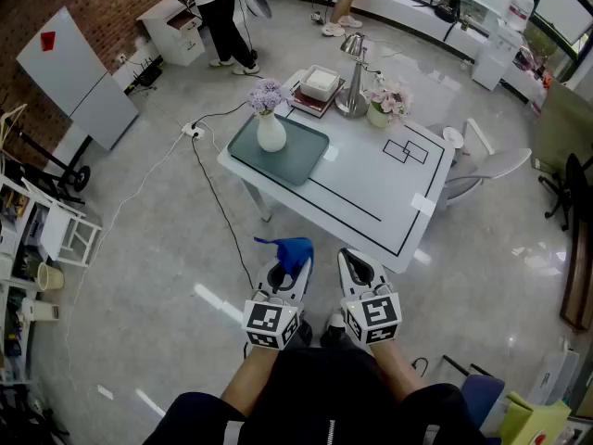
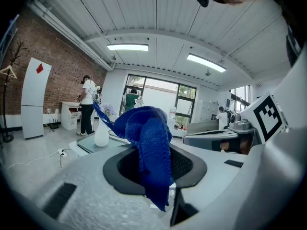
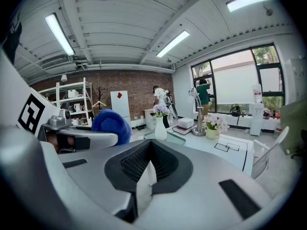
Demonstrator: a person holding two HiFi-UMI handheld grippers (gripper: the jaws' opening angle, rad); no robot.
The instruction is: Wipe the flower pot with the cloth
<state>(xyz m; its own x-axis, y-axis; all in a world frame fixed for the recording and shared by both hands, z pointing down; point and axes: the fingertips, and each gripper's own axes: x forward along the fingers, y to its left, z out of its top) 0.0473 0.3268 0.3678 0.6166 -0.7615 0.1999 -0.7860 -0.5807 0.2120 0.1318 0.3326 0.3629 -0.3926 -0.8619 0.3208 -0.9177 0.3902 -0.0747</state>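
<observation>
Two grippers hover side by side at the near edge of the one white counter (image 1: 371, 193). The left gripper (image 1: 289, 269) has its fingers pinching the single blue cloth (image 1: 291, 248), which bunches up above them. The right gripper (image 1: 356, 269) has its fingers pressed together with nothing between them. One flower pot (image 1: 378, 115) with pink blooms stands at the counter's far side, well apart from both grippers. One white vase (image 1: 271, 133) stands on a green tray (image 1: 296, 160) to its left.

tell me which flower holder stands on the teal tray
The tall white vase of purple flowers; the small green pot of pink flowers sits off the teal tray, by the silver lamp.
</observation>
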